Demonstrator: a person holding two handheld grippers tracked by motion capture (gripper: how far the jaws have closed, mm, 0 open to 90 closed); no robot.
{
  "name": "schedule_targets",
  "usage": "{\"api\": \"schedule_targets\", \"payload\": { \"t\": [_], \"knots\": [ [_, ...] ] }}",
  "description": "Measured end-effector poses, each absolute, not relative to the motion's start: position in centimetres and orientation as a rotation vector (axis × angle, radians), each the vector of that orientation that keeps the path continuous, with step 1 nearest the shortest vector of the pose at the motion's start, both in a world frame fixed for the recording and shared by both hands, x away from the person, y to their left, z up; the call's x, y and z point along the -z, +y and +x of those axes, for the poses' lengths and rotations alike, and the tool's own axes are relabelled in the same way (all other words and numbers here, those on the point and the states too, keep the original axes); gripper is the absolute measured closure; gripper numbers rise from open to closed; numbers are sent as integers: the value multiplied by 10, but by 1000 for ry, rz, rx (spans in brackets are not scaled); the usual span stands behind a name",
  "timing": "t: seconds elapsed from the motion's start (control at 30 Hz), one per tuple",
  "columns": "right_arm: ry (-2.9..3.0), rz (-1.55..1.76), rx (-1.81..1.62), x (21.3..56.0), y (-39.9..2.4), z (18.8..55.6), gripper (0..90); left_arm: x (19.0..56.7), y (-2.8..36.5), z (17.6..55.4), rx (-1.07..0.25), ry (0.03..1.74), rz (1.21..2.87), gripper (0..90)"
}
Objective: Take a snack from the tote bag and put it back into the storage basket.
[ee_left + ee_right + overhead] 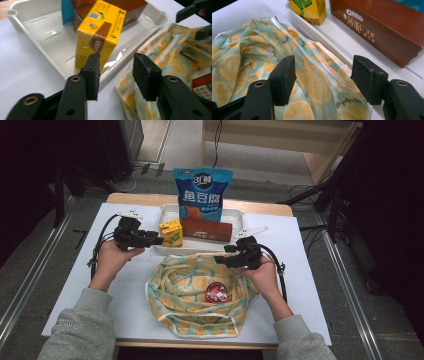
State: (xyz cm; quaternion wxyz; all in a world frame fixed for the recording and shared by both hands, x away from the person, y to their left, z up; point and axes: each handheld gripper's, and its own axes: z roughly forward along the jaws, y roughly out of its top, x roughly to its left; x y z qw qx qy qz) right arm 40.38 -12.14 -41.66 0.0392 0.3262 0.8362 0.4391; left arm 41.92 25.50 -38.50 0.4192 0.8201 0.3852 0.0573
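Note:
A yellow juice carton (pixel 171 234) (pixel 100 32) stands at the left end of the white tray (pixel 235 217) (pixel 42 32). My left gripper (pixel 157 240) (pixel 116 72) points at it from the left, jaws open and just short of the carton, with nothing between them. A lemon-print bag (pixel 200 295) (pixel 249 57) lies open in front of the tray with a red round packet (pixel 216 292) inside. My right gripper (pixel 220 259) (pixel 323 75) hovers open over the bag's far rim, and its pads do not press on the fabric.
A brown Oreo box (pixel 206 230) (pixel 382 27) lies in the tray beside the carton. A blue snack pouch (pixel 202 192) stands upright at the tray's back. The white mat reaches to the table's edges on both sides.

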Motion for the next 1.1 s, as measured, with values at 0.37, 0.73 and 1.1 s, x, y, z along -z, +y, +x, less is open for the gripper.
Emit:
{"api": "schedule_targets", "payload": {
  "t": [0.37, 0.73, 1.1],
  "knots": [
    [2564, 991, -1339, 417, -121, 404, 370, 392, 243, 419, -74, 957, 2057, 900],
    [2560, 986, -1336, 416, -121, 403, 370, 404, 232, 428, -119, 992, 2084, 900],
    [2528, 988, -1355, 408, -127, 398, 370, 405, 241, 431, -133, 1008, 2084, 884]
  ]
}}
